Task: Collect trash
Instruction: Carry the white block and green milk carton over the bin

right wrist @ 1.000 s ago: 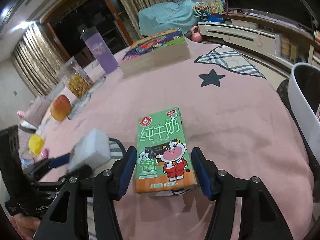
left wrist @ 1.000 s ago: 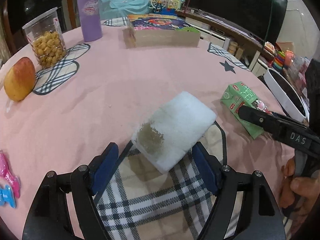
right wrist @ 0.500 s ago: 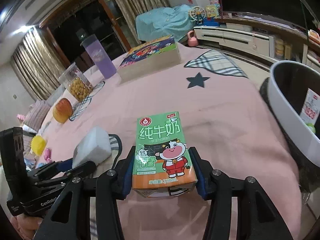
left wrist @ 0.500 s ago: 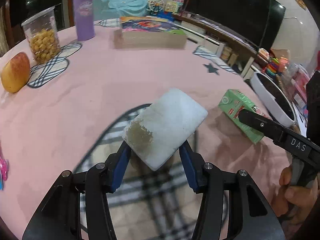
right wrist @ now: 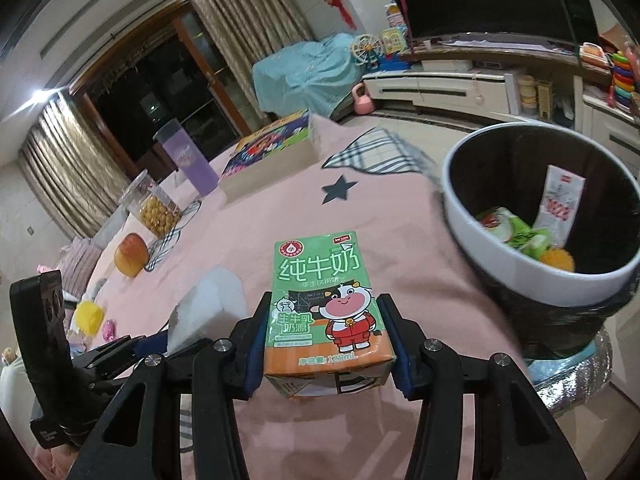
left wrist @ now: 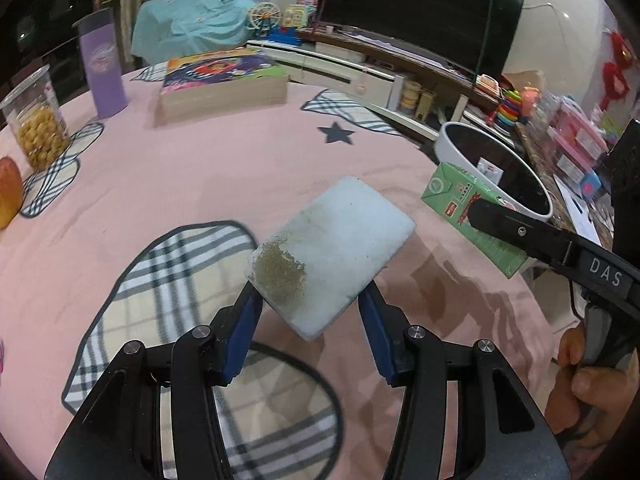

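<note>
The left gripper (left wrist: 310,308) has its jaws clamped on the two long sides of a white sponge block (left wrist: 334,254), lifted clear of the pink surface (left wrist: 200,176) above a plaid patch near the front edge. The sponge looks very light and soft; it should squash under the blue pads and spring back, so a hold across its middle seems safer than one near the soiled brown corner, which sits close to the left pad. To its right, the right gripper (right wrist: 323,338) has its jaws closed on the lower half of a small green milk carton (right wrist: 324,304), also held off the surface. The carton looks like thin card, light if drained, and its flat sides would likely dent under a hard squeeze; the glossy print may be a little slippery. Further right, just off the surface's right edge, stands the white-rimmed bin (right wrist: 520,264), already holding wrappers, within easy reach of both items.
</note>
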Motion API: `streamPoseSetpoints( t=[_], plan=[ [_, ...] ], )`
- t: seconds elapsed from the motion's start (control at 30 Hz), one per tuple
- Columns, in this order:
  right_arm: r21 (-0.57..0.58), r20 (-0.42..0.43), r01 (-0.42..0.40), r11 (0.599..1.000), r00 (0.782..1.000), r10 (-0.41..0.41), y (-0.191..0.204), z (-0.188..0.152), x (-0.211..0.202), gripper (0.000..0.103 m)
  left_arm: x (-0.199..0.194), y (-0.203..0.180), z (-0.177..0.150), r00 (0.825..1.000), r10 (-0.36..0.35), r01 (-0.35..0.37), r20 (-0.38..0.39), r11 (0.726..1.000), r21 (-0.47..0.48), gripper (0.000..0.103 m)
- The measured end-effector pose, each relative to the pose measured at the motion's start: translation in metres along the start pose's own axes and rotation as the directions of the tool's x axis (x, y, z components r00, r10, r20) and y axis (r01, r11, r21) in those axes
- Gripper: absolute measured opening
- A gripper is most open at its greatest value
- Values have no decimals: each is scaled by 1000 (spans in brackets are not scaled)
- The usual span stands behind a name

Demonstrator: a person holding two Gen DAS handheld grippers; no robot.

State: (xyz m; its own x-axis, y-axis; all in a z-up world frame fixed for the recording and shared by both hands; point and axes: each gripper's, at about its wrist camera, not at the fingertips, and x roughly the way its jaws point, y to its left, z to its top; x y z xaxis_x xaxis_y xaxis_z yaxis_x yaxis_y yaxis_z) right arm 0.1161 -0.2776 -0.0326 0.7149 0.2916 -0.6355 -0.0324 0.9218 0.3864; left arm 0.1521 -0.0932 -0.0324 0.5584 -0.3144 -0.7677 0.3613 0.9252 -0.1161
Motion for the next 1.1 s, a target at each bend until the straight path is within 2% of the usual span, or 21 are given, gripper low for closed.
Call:
streamPoseSetpoints(
  t=[1.1],
  plan=[
    [146, 139, 52, 988, 988, -72, -91, 20, -67, 51, 21, -113, 41, 998, -55, 54, 0, 979, 199, 50]
  ],
)
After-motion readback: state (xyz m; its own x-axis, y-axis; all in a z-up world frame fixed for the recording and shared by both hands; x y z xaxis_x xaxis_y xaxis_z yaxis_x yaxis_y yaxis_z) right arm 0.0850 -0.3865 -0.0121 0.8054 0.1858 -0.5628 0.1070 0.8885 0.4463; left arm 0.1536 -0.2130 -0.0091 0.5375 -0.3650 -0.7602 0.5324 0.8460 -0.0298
